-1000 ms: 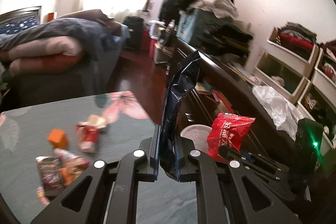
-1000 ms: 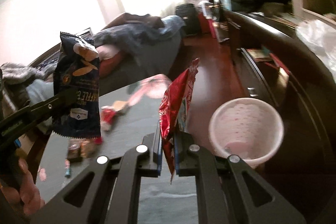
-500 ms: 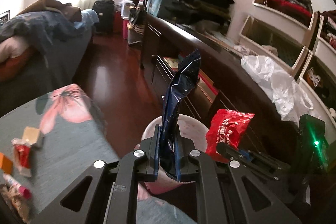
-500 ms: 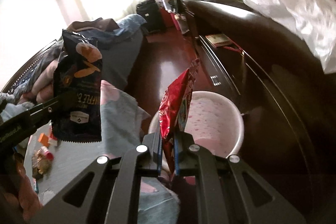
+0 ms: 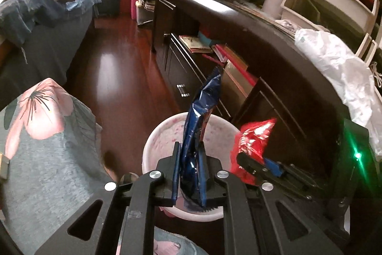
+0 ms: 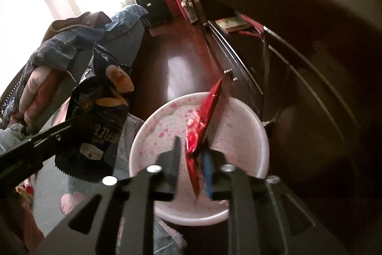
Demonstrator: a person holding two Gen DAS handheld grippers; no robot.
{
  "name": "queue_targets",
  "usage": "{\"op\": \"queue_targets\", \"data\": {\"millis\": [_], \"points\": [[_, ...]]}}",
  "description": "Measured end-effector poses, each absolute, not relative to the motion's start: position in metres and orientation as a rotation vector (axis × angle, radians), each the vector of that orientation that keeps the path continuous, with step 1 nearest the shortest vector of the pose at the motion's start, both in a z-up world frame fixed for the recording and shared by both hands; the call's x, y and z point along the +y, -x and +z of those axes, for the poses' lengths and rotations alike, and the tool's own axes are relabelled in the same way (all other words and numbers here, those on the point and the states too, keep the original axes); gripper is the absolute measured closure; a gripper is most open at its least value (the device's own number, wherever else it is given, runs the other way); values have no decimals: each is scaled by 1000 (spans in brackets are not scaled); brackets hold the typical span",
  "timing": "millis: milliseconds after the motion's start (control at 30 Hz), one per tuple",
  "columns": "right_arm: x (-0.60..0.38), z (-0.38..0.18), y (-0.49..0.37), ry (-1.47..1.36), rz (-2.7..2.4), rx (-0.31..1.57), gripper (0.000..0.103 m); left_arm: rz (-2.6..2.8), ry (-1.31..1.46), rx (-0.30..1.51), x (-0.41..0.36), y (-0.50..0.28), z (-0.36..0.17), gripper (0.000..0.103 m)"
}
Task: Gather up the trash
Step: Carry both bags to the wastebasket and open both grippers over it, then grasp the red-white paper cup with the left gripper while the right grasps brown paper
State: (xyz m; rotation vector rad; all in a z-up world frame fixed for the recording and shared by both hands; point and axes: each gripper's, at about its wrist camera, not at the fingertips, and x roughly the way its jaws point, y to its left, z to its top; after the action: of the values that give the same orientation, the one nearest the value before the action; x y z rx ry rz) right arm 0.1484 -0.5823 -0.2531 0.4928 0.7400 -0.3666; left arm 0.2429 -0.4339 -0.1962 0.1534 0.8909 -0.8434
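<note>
A white bin with pink speckles (image 5: 155,135) (image 6: 238,121) stands on the floor under both grippers. My left gripper (image 5: 189,173) is shut on a dark blue chip bag (image 5: 203,111), held upright over the bin; the bag also shows in the right wrist view (image 6: 102,111). My right gripper (image 6: 191,159) has its jaws parted, and a red snack wrapper (image 6: 203,121) stands loosely between them against the blue-padded right finger, over the bin. The red wrapper also shows in the left wrist view (image 5: 253,142).
A flower-patterned grey tablecloth (image 5: 47,147) edges the table at left. A dark wooden cabinet (image 5: 238,44) with shelves of books runs along the right. A white plastic bag (image 5: 334,63) lies on top. A bed with blankets (image 5: 35,16) is beyond the red floor.
Both grippers have moved right off the table to above the bin. The right gripper's jaws have opened around the red wrapper. The left stays shut on the blue bag.
</note>
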Motion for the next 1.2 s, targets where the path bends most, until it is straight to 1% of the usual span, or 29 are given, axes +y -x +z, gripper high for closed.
{"op": "queue_targets", "data": {"millis": [33,100,133,167,200,400,567,600,667,767,867,967,1100,1200], "points": [[-583,-256,-150,-492,-372,740,71,-847,-150,896,-434,-244,-197,79],[-585,-259,-150,-498,-377,737,66,-847,-133,891,-433,-246,-197,57],[-585,-259,-149,-500,-379,737,65,-844,-124,885,-432,-246,-196,50],[-584,-259,-149,-498,-383,739,65,-840,-115,871,-431,-245,-194,37],[-584,-259,-147,-497,-388,738,64,-835,-104,853,-428,-244,-191,27],[-581,-253,-138,-493,-388,733,61,-817,-86,782,-415,-236,-173,21],[-563,-239,-130,-471,-368,721,53,-761,-83,751,-390,-227,-162,16],[-557,-236,-128,-461,-362,718,51,-739,-83,749,-385,-226,-161,15],[-544,-229,-126,-443,-353,711,40,-685,-84,745,-369,-224,-157,14],[-519,-218,-126,-403,-310,708,32,-597,-62,736,-336,-222,-152,8],[-490,-209,-127,-352,-267,708,23,-469,-66,727,-302,-224,-150,5],[-459,-202,-131,-309,-209,712,19,-355,-61,736,-268,-229,-152,5],[-428,-199,-137,-272,-142,725,19,-257,-35,754,-224,-238,-159,5],[-408,-196,-142,-238,-113,736,19,-221,-41,774,-206,-252,-162,5]]}}
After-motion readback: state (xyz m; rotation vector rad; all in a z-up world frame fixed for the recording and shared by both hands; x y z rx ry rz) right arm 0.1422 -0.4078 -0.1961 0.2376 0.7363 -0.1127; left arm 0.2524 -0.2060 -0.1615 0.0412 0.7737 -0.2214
